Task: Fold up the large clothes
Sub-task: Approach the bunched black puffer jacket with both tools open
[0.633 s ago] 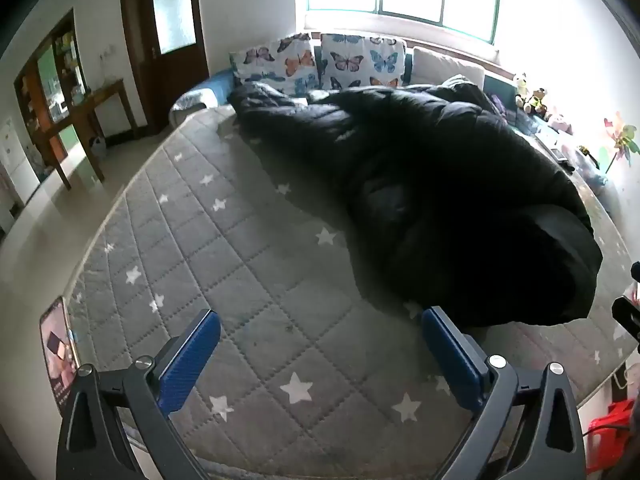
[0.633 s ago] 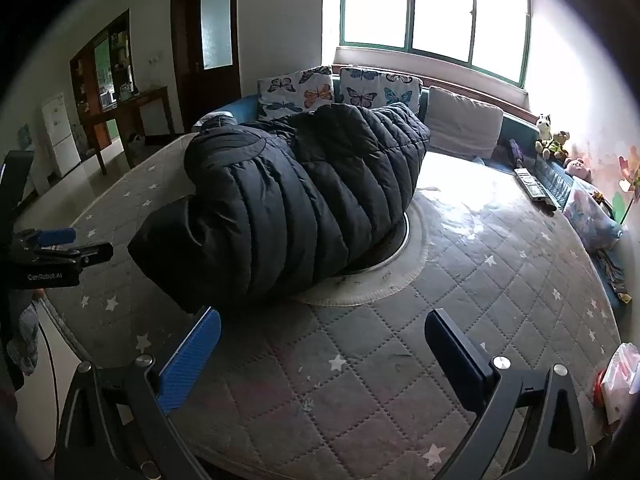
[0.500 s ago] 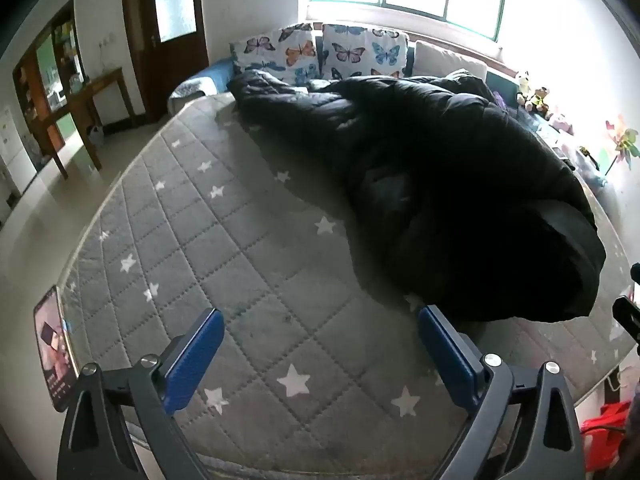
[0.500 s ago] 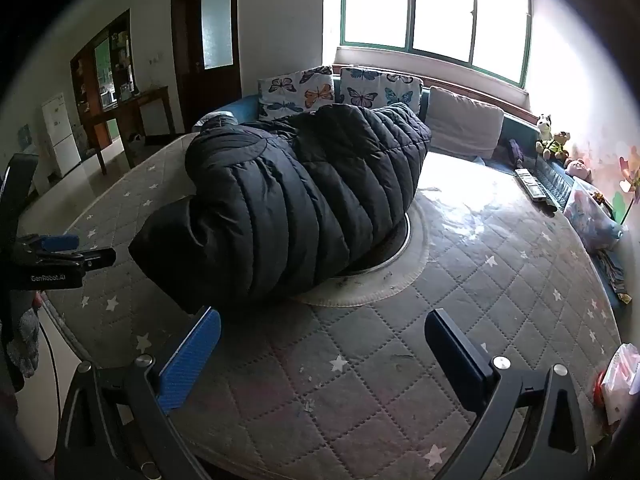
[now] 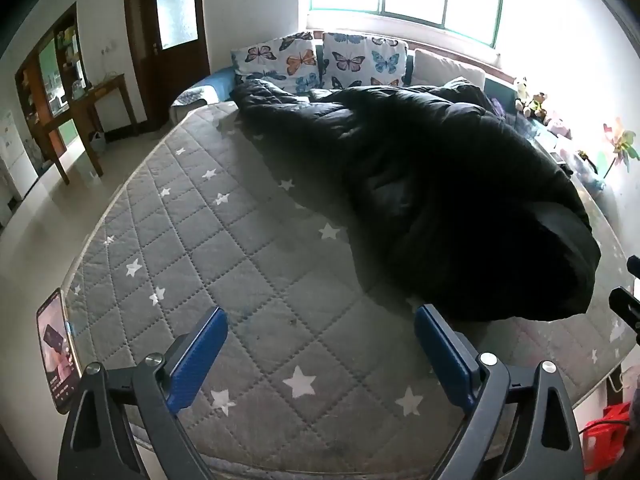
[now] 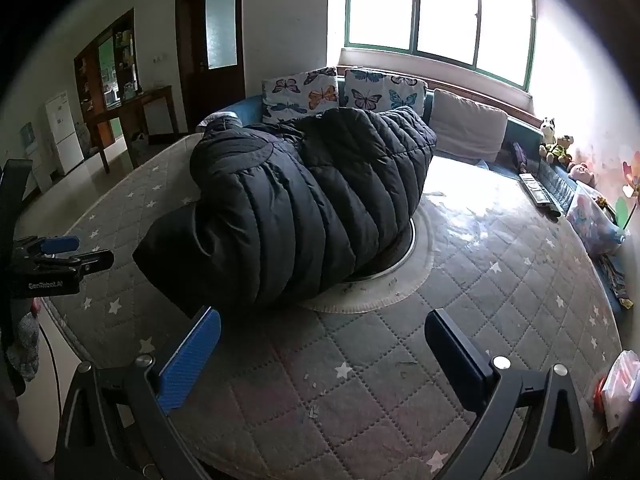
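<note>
A big black quilted down jacket [image 5: 432,184] lies bunched in a heap on a round table covered with a grey star-patterned quilted cloth [image 5: 208,240]. My left gripper [image 5: 320,344] hovers open over the near cloth, its blue pads empty, with the jacket's near end just beyond its right finger. In the right wrist view the jacket [image 6: 296,208] fills the middle, partly over a round glass turntable [image 6: 404,280]. My right gripper [image 6: 320,348] is open and empty, a short way in front of the jacket's near edge. The left gripper [image 6: 60,258] shows at the far left edge.
A phone [image 5: 56,352] with a lit screen lies at the table's near left edge. Butterfly cushions [image 5: 320,60] and a sofa stand behind the table under a window. Soft toys [image 6: 556,144] and remote controls [image 6: 536,190] sit along the right side. A wooden desk [image 5: 84,120] stands at the left.
The left gripper has drifted slightly forward over the cloth toward the jacket. The right gripper and the jacket have stayed where they were.
</note>
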Tool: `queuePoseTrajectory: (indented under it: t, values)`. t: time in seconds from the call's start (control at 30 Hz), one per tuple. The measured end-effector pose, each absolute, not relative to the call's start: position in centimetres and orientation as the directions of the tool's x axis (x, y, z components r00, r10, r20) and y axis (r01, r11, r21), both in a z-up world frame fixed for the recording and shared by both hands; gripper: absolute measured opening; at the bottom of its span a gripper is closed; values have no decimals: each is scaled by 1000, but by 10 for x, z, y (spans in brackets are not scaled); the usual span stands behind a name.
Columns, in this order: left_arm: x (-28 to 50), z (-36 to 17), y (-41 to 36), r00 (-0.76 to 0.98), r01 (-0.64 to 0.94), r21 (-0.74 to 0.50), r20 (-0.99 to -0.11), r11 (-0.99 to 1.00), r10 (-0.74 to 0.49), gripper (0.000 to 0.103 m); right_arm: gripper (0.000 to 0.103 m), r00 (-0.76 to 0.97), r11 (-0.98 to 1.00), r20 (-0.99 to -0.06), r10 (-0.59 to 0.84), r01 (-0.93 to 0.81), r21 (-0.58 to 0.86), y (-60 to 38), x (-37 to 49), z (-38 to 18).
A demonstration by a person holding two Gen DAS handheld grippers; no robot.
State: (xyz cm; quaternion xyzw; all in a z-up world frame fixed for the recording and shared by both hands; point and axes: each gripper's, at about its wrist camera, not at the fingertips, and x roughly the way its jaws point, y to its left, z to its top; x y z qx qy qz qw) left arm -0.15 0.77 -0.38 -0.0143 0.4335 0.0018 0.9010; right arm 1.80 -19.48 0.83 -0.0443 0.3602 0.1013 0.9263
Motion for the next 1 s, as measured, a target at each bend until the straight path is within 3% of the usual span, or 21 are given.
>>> queuePoseTrajectory:
  t: [0.8, 1.0]
  values:
    - [3, -23, 30, 588, -61, -72, -808, 996, -22, 101, 103, 682, 919, -687, 253, -391, -50, -150, 60, 47]
    - [5, -30, 38, 576, -81, -89, -817, 993, -27, 101, 102, 666, 877, -710, 229, -458, -148, -108, 94, 60]
